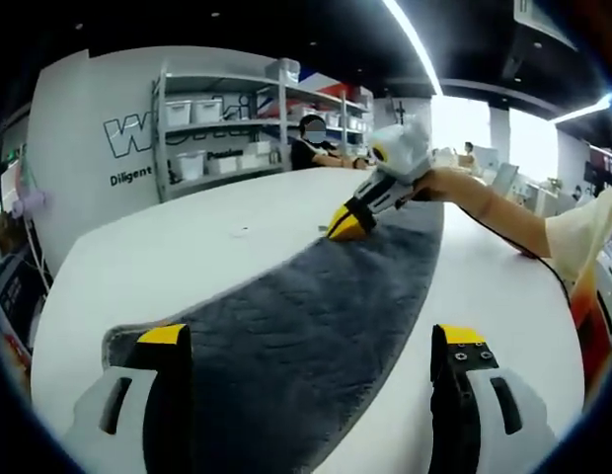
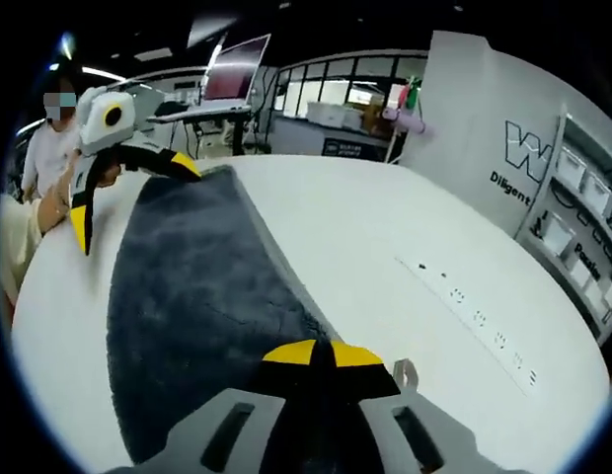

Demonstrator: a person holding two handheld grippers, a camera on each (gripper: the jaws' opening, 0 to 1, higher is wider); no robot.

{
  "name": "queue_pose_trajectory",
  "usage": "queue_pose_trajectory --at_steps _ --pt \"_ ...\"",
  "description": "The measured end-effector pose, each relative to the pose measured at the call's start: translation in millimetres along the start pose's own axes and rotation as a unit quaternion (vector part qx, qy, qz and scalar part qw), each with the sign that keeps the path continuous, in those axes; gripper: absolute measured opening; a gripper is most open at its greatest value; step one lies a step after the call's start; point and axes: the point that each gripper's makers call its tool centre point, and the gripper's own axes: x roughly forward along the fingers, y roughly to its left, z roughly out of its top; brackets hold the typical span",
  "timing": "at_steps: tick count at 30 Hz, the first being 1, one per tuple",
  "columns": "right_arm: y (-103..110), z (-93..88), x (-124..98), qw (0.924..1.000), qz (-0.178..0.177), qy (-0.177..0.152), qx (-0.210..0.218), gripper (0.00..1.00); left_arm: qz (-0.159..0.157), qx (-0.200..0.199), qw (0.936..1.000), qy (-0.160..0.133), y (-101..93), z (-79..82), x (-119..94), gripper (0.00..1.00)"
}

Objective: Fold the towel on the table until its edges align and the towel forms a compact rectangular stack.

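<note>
Left gripper view: The left tool (image 1: 311, 341) rises from the bottom edge with its two yellow-tipped jaws set wide apart. The dark grey towel (image 1: 316, 306) lies flat on the white surface (image 1: 158, 257) and runs away from the camera as a long strip. Its near end lies between the two jaws; the left jaw stands over the near left corner, and the right jaw stands over bare surface just beside the towel's right edge. At the far end of the towel, the right tool (image 1: 347, 223) comes in from the right, held by a person's hand (image 1: 446, 185). Its yellow tips are drawn together at the far left corner of the towel. Beyond the surface stands a shelving unit (image 1: 252, 123) carrying white storage bins, in front of a white wall panel with lettering.

Right gripper view: The right tool (image 2: 321, 354) shows its yellow tips brought together, pinching the towel (image 2: 188, 296) at its near corner. The towel stretches away across the surface (image 2: 405, 247) toward the upper left. At its far end the left tool (image 2: 128, 193) is seen with its jaws spread wide, one tip over the far corner of the towel, the other over the surface beside it. A monitor (image 2: 237, 69) stands on a desk behind.
</note>
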Motion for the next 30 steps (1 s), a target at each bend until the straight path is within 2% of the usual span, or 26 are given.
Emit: queue_pose_trajectory --at_steps 5,8,13,16,23,24,26,27,28,30 --pt "-5.4 8.1 1.3 0.999 -0.024 -0.017 -0.033 0.0 0.001 0.0 1.0 -0.001 0.0 -0.2 -0.4 0.99" --pt "-5.7 2.9 7.5 0.9989 -0.026 -0.01 -0.037 0.0 0.001 0.0 1.0 0.0 -0.1 -0.9 -0.1 0.99" --pt "-0.6 -12.7 14.9 0.9997 -0.017 0.002 -0.018 0.02 0.0 0.0 1.0 0.004 -1.2 -3.1 1.0 0.99" --pt "0.1 -13.4 12.7 0.9999 -0.011 0.0 0.011 0.04 0.001 0.002 1.0 0.004 -1.6 -3.0 0.8 0.99" --pt "0.7 -14.6 10.9 0.9989 -0.01 -0.013 0.044 0.07 0.001 0.001 1.0 0.007 -2.3 -3.9 0.9 0.99" --pt "1.5 -13.4 9.3 0.9987 -0.008 -0.015 0.048 0.1 0.001 0.001 1.0 0.007 -2.3 -3.7 1.0 0.99" --pt "-4.0 -13.3 5.8 0.9983 -0.026 -0.014 0.051 0.29 0.001 0.002 1.0 0.007 -2.8 -3.3 0.9 0.99" --pt "-9.1 -11.5 3.8 0.9982 -0.033 -0.013 0.049 0.36 0.001 0.002 1.0 0.007 -3.1 -3.2 0.7 0.99" --pt "-11.4 -10.9 1.2 0.998 -0.035 -0.014 0.051 0.4 0.001 0.003 1.0 0.007 -3.2 -3.0 0.7 0.99" --pt "-11.6 -6.3 -4.9 0.9956 -0.026 -0.03 0.085 0.42 0.001 0.003 1.0 0.007 -3.4 -3.0 0.5 0.99"
